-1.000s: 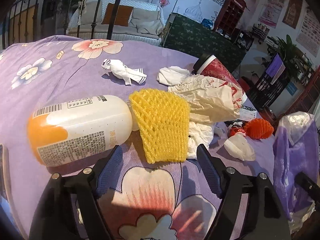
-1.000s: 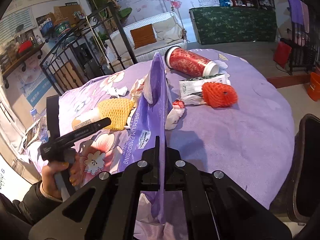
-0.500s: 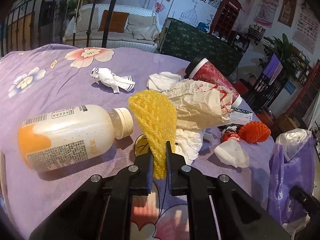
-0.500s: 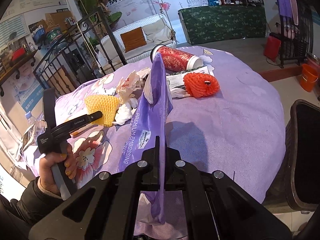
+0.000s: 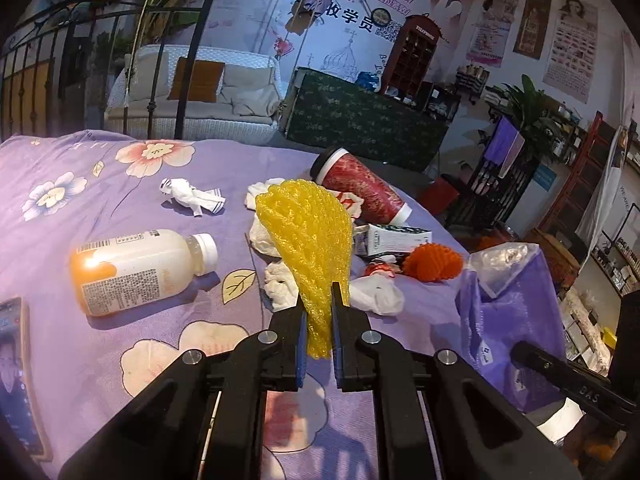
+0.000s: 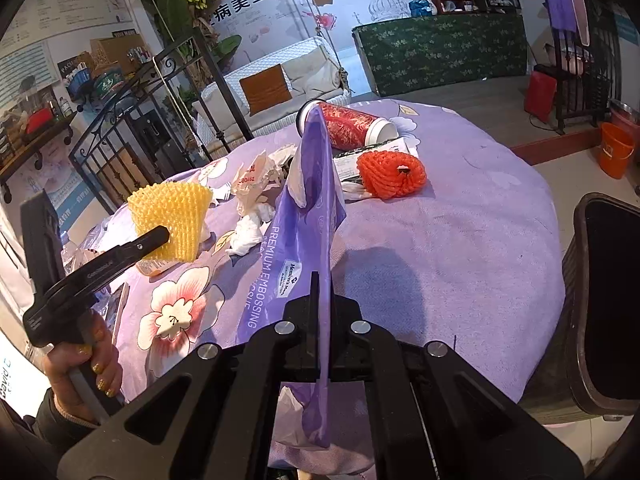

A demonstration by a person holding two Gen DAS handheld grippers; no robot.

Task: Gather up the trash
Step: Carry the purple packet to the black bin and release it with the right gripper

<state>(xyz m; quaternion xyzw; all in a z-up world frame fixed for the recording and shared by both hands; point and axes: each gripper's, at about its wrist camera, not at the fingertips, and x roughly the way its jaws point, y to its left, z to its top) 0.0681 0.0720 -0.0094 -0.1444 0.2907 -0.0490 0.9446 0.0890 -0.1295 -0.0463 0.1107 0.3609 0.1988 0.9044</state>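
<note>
Left wrist view: yellow foam net getting carried to the bag

Left wrist view is showing the desk (image 5: 80,360) under a purple flowered cloth, littered with trash. Going down in size: the purple bag (image 6: 304,208) is being held up by its edge, with the right hand-held gripper (image 6: 320,280) clamped flat on the thin film. Then there's the white bottle (image 5: 140,268) lying on its side, the red cup (image 5: 360,188) tipped over, and the orange net (image 5: 434,260) near the bag. The yellow foam net (image 5: 308,240) is sitting pinched at its lower end in the left hand-held gripper (image 5: 318,308), jaws narrow around it, the rest fanning up past the tips, clear of the cloth. My guess is it's super light, squishy and springy, so gripping a bunched end works fine, and it'll probably flop around on the way over.
</note>
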